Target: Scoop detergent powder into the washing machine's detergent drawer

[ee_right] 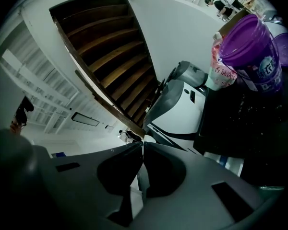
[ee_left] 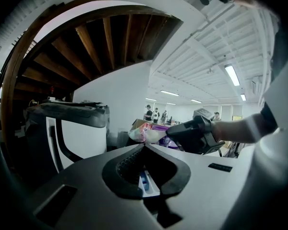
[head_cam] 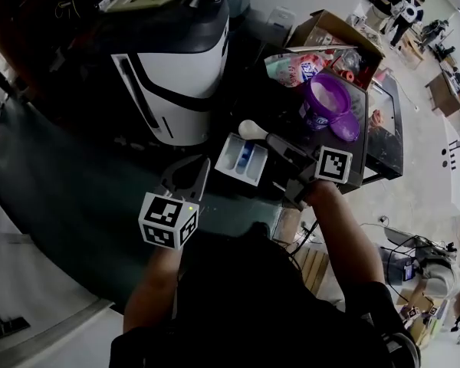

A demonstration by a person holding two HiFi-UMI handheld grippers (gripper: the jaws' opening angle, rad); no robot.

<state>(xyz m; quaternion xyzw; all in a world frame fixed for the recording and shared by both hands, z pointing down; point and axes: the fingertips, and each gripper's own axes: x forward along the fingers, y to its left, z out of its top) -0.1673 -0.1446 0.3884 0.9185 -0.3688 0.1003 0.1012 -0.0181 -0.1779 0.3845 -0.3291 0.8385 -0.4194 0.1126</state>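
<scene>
The white detergent drawer stands pulled out of the white-and-black washing machine, with a blue insert in one compartment. My right gripper is shut on the handle of a white scoop, whose bowl hangs just above the drawer's far edge. In the right gripper view a pale strip of scoop handle shows between the closed jaws. My left gripper is shut with nothing in it, just left of the drawer. The left gripper view shows the drawer below its jaws and the scoop ahead.
An open purple detergent tub stands on a dark table to the right, its lid beside it. Behind it a cardboard box holds detergent bags. People stand far off at the top right.
</scene>
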